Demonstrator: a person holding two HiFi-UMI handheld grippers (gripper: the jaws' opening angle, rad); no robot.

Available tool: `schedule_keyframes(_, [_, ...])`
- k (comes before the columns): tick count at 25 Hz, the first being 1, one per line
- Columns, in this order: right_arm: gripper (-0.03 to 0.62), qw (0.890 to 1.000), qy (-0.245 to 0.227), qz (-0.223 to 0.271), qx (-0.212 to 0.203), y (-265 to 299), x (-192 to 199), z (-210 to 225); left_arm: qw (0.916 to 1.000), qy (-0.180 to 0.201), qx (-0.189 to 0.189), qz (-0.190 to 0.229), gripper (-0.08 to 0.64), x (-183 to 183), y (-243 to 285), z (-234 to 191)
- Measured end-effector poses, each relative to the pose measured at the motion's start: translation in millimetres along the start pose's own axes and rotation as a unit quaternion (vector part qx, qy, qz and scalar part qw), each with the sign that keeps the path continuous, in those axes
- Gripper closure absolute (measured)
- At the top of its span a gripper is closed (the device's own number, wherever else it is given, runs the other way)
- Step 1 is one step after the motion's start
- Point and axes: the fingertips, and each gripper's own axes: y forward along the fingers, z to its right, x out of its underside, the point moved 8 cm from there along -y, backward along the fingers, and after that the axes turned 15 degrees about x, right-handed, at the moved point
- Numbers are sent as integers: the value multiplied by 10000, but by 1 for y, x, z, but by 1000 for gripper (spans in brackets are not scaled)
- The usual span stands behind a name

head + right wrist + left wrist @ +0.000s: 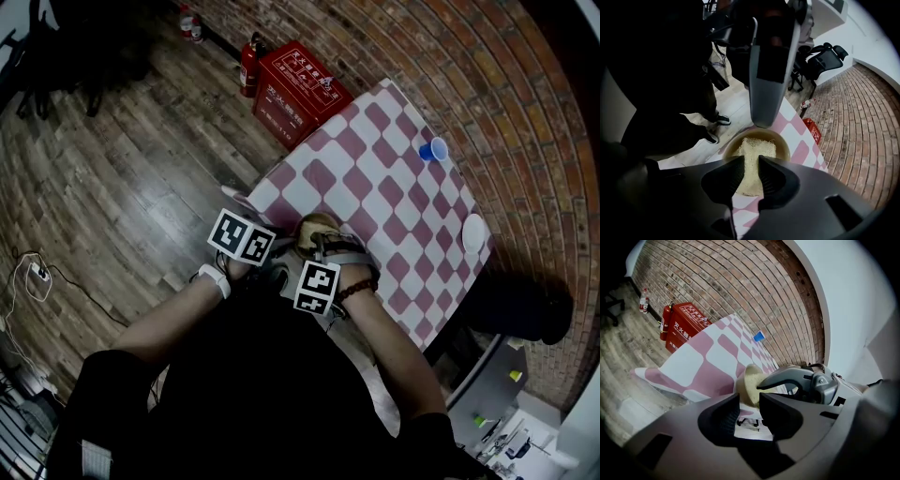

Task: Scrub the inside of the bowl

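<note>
- Bowl [315, 227] is at the near edge of the table [375, 169], which is covered by a pink-and-white checked cloth.
- Red cabinet [298, 89] stands on the wooden floor [122, 169] past the table's far end, with a fire extinguisher [247, 64] just beside it.
- Person's forearms [394, 347] and the marker cubes [242, 237] cover much of the bowl in the head view.
- Left gripper [750, 398] is clamped on the bowl's rim, and its grey jaw crosses the right gripper view, hiding the far rim.
- Right gripper [751, 161] pinches a pale scrub pad [754, 147] that lies inside the bowl.
- White plate [475, 232] and blue cup [433, 149] sit well apart along the table's brick-wall [487, 94] side, away from the bowl.
</note>
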Motion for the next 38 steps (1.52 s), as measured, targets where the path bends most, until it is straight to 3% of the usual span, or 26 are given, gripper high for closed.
schedule_keyframes(7, [489, 9996, -95, -270, -79, 7, 14, 9, 10000, -62, -20, 35, 423, 1, -2, -2])
schedule_keyframes(15, [489, 9989, -397, -148, -198, -2, 6, 0, 9999, -83, 3, 80, 423, 1, -3, -3])
schedule_keyframes(26, [489, 9979, -498, -410, -74, 7, 14, 12, 9999, -114, 21, 114, 423, 4, -4, -4])
schedule_keyframes(38, [489, 9976, -608, -203, -249, -1, 1, 1, 9998, -145, 60, 153, 423, 6, -3, -3])
